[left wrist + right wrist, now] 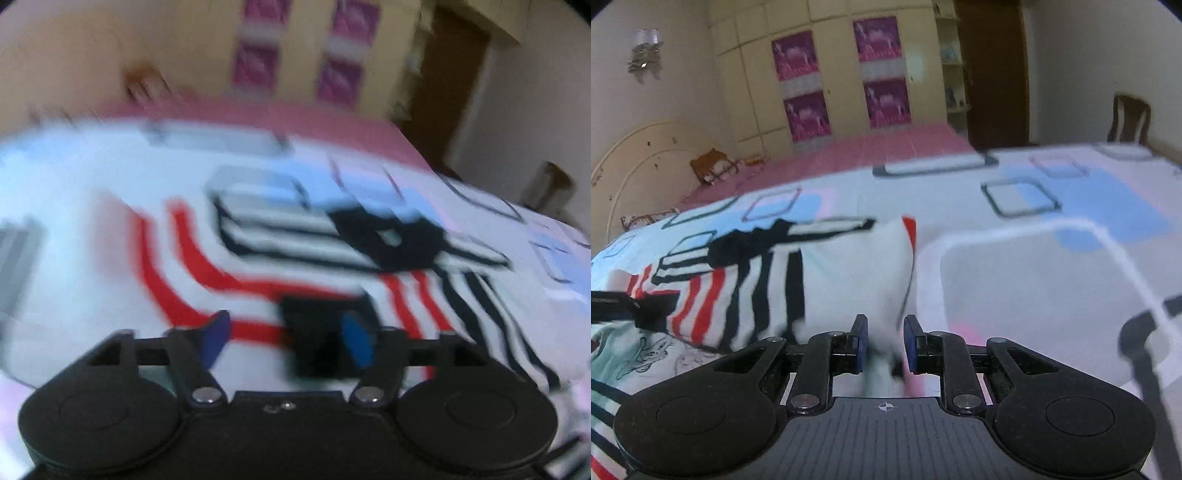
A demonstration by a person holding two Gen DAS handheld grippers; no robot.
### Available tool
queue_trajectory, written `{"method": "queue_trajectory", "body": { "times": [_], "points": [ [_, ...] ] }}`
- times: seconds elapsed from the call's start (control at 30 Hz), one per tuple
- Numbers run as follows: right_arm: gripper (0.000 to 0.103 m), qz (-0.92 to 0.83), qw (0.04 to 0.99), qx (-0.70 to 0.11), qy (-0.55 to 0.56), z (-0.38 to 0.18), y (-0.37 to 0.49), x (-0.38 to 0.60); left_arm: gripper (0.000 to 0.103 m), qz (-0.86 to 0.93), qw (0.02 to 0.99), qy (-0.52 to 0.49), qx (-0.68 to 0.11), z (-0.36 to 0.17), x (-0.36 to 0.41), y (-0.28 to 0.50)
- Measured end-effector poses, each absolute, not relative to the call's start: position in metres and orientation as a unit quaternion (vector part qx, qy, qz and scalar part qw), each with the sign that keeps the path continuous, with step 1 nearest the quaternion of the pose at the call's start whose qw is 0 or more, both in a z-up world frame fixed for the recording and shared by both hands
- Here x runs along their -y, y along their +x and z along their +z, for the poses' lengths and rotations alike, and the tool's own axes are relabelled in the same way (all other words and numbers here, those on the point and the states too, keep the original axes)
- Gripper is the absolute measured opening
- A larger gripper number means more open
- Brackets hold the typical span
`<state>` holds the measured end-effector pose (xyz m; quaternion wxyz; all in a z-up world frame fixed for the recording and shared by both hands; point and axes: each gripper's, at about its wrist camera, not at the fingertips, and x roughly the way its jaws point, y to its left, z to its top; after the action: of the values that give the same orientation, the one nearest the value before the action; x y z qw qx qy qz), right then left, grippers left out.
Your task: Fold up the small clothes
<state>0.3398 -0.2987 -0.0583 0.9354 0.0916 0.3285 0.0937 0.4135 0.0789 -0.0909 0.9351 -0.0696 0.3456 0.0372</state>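
- The small white garment with red and black stripes [746, 280] lies on a bed covered by a pale sheet printed with blue and grey squares [1052, 280]. In the right wrist view it spreads ahead and to the left of the fingers.
- The right gripper [884, 343] has its fingers set narrow, pinching a fold of the garment's plain white cloth between the blue pads. The cloth rises from the fingers in a raised flap.
- The left gripper [290, 341] has its fingers standing wide. A dark patch of the garment lies between them, against the right-hand finger, but they do not press on it. This view is heavily blurred.
- Beyond the left fingers the red stripes curve away to the left and the black stripes run off to the right, with a black patch further ahead.
- Judged progress: the fold appears under way, not finished. One edge is lifted in the right fingers; the garment is still bunched, with no tidy folded shape.
- Likely remaining: carry the held edge across, lay it flat, then make any further folds.
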Motion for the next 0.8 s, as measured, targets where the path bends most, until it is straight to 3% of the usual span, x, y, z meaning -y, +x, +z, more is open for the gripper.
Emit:
{"method": "queue_trajectory", "body": {
  "times": [0.2, 0.27, 0.43, 0.47, 0.53, 0.8],
  "points": [
    [0.021, 0.121, 0.911, -0.384, 0.092, -0.071, 0.381, 0.249, 0.07, -0.077, 0.935, -0.024, -0.345, -0.088, -0.005, 0.425],
    [0.021, 0.146, 0.902, -0.4, 0.078, -0.076, 0.39, 0.229, 0.076, -0.094, 0.931, 0.006, -0.353, -0.098, 0.015, 0.433],
    [0.02, 0.089, 0.907, -0.407, 0.066, -0.086, 0.387, 0.254, 0.078, -0.077, 0.921, 0.005, -0.382, -0.121, -0.012, 0.43],
    [0.014, 0.09, 0.906, -0.408, 0.072, -0.087, 0.387, 0.263, 0.078, -0.076, 0.92, 0.005, -0.384, -0.12, -0.02, 0.428],
    [0.014, 0.1, 0.907, -0.403, 0.074, -0.082, 0.388, 0.267, 0.074, -0.072, 0.922, -0.006, -0.381, -0.115, -0.024, 0.429],
    [0.014, 0.173, 0.9, -0.393, 0.073, -0.085, 0.454, 0.219, 0.078, -0.088, 0.92, -0.012, -0.381, -0.117, 0.016, 0.472]
  ]
}}
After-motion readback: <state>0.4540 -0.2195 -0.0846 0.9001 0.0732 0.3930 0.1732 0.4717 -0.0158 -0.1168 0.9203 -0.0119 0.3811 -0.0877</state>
